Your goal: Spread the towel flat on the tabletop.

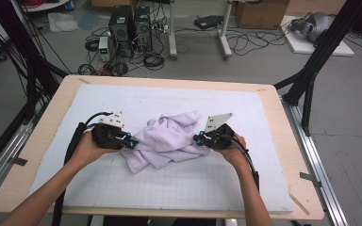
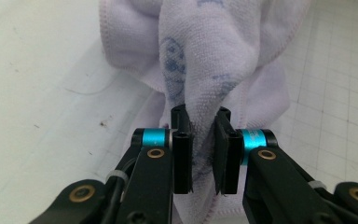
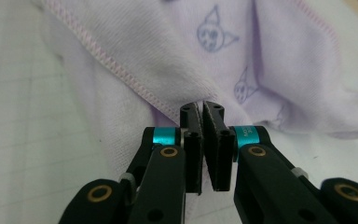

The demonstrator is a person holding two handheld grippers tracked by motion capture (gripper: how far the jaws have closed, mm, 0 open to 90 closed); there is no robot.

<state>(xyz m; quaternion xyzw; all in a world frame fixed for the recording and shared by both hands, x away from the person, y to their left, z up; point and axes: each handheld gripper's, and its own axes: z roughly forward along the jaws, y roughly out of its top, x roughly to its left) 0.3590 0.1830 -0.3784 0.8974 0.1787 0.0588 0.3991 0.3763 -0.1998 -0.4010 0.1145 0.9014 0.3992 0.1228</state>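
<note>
High view: both hand-held grippers pinch towel [image 1: 169,136] (crumpled).

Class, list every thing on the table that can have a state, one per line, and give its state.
Lilac towel: crumpled in a heap on the white mat, pinched at both sides.
Left gripper: shut on a thick fold of the towel.
Right gripper: shut on the towel's stitched edge.
White mat: lying flat on the table.
</note>
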